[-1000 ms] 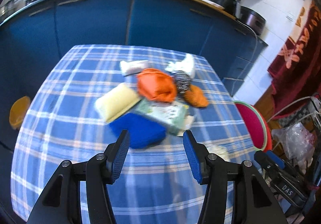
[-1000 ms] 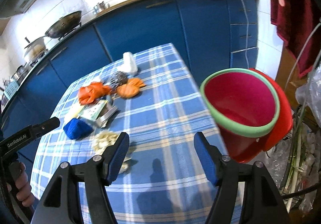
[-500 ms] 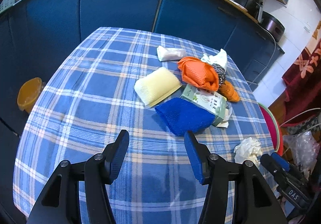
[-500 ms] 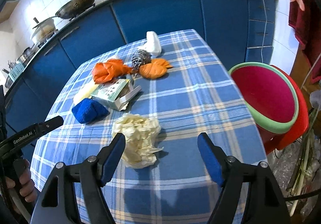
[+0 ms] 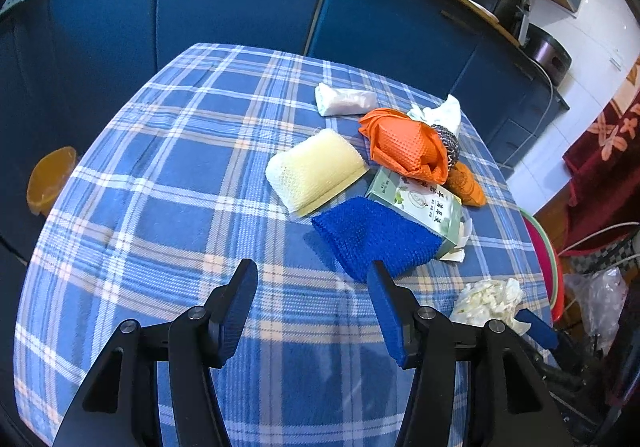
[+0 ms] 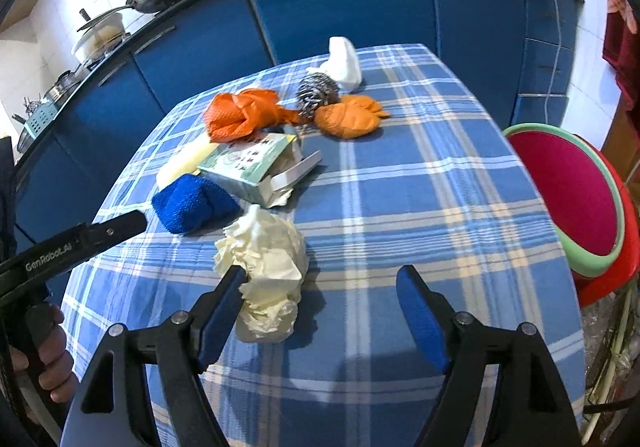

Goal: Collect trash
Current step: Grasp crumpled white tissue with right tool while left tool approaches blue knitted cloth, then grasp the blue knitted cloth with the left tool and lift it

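A crumpled cream paper wad point(image 6: 266, 271) lies on the blue plaid table point(image 6: 400, 207), just ahead of my open right gripper point(image 6: 322, 279) and touching its left finger point(image 6: 224, 307). It also shows in the left wrist view point(image 5: 490, 301). A red bin with a green rim point(image 6: 576, 195) stands off the table's right edge. My left gripper point(image 5: 312, 279) is open and empty above the table, near a blue cloth point(image 5: 374, 239). A green paper box point(image 5: 420, 205) lies beyond the cloth.
Further back lie a yellow sponge point(image 5: 316, 171), orange gloves point(image 5: 404, 145), a steel scourer point(image 6: 318, 91), a white wad point(image 6: 344, 63) and a white packet point(image 5: 344, 103). Blue cabinets point(image 5: 240, 7) stand behind the table. A yellow bowl point(image 5: 50, 179) is low at left.
Both grippers have moved closer to the table. The paper wad now lies right at the right gripper's left finger. The left gripper has come nearer to the blue cloth.
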`<state>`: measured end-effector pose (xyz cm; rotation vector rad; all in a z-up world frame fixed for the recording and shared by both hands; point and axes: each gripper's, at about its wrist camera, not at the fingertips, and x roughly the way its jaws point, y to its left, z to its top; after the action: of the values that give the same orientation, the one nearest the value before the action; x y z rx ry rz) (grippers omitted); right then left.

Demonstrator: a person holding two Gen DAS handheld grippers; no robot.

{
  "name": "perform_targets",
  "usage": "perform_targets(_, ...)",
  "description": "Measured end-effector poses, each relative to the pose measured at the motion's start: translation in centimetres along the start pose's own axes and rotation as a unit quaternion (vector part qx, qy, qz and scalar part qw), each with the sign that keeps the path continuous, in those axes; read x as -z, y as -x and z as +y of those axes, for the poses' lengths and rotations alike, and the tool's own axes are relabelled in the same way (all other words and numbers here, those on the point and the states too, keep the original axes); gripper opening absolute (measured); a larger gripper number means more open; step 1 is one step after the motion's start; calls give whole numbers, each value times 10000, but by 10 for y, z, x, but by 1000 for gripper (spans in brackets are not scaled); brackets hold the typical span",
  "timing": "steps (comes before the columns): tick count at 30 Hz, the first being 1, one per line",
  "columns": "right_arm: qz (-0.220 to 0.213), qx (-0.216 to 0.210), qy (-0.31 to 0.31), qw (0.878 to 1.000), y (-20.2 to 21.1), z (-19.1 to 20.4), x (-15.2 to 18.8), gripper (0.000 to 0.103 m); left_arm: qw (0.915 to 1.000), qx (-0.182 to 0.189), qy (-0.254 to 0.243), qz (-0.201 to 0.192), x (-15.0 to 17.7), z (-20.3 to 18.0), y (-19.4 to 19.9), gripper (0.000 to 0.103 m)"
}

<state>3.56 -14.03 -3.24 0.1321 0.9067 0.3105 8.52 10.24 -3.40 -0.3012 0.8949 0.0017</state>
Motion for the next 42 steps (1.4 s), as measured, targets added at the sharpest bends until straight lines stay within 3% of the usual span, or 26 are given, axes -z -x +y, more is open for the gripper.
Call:
perform_targets(9,56,-311,85,9995,-8,9,0,58,10000,9,1,59,-1,-2,-6,59)
perform_targets(12,40,-482,132,9987,-8,12,1,43,10000,24,-12,64,-2,-3,-7,59)
perform_targets(13,13,-549,162,9984,-7,13,1,32,10000,29,-16,64,-2,-5,-7,59)
perform_targets(16,-116,-444,289,9985,-2,16,2,28,9999,75,-31,61,-3,-8,-8,59)
perform_targets(22,-376,-305,262,9985,13,6,-1,27,9998,182,-96,26,-8,-20,-11,59)
perform_targets(26,-508,-242,140,9983,22,-6,-4,27,9997,183,-138,-23,-13,-28,-17,67)
perform_targets(40,-497,-181,-118,9985,24,-28,-4,27,9995,294,-112,47,-11,-40,-42,68)
perform_targets(42,-492,-177,-128,9985,24,-28,-3,27,9993,342,-152,32,-10,-42,-43,62)
